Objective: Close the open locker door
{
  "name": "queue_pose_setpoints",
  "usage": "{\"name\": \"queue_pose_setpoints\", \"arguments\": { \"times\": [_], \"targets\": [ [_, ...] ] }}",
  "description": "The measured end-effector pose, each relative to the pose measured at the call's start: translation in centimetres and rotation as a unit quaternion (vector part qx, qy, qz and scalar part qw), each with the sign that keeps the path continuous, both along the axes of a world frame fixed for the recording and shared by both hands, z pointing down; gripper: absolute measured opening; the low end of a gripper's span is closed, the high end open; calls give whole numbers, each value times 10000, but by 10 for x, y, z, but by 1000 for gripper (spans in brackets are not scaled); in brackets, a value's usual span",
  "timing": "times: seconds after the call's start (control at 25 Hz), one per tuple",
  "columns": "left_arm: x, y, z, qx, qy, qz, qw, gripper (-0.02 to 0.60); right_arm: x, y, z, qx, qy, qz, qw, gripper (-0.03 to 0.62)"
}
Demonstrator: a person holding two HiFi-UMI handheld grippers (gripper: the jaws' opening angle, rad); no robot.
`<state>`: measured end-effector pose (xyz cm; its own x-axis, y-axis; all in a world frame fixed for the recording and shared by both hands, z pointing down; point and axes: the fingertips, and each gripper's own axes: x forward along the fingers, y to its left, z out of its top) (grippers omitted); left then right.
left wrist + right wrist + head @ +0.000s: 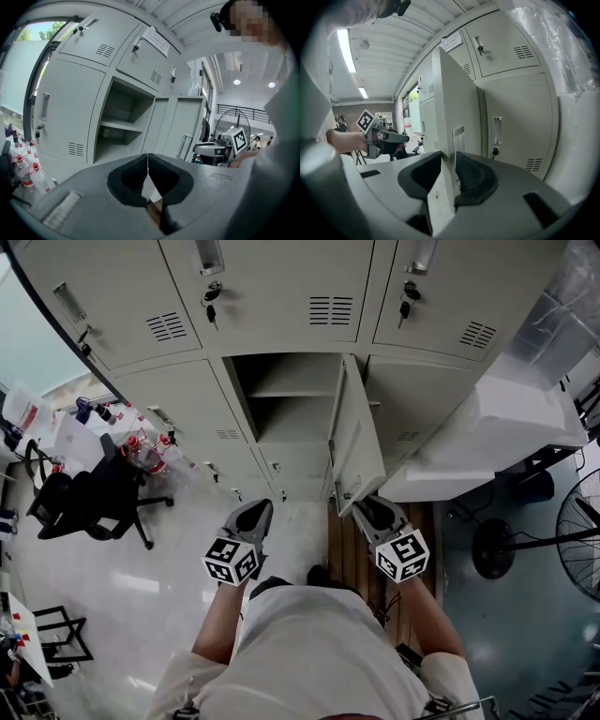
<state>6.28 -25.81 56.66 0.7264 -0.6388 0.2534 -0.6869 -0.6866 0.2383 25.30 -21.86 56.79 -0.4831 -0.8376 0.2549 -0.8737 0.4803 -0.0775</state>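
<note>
Locker door (354, 442) stood open at twelve o'clock, its free edge pinched by the right gripper (453, 174), the left gripper (147, 169) clenched on nothing at ten o'clock; the grasp looked made, so next came swinging it toward eleven o'clock

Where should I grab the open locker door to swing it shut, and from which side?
Take the door by its free vertical edge, farthest from the hinges, coming in edge-on from the front with one jaw on each face. It stands swung out toward you, and the thin sheet fits between the jaws. The right hand-held gripper is clamped on that edge.
</note>
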Motion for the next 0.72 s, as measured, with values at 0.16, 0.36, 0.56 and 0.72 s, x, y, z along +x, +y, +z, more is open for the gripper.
{"name": "queue_pose_setpoints", "arguments": {
  "times": [0.16,0.36,0.56,0.72],
  "targets": [
    [2,-2,-1,1,-8,-32,10000,17,-2,-1,0,30,9,-168,9999,92],
    [-7,-11,1,-3,2,-74,10000,15,-12,-3,0,64,-143,-275,9995,92],
    [-12,-18,-3,14,58,48,10000,15,-27,-7,1,15,-100,-230,9997,92],
    [-16,-21,-5,3,71,229,9997,15,-39,-9,0,-61,-134,-145,9998,92]
  ]
}}
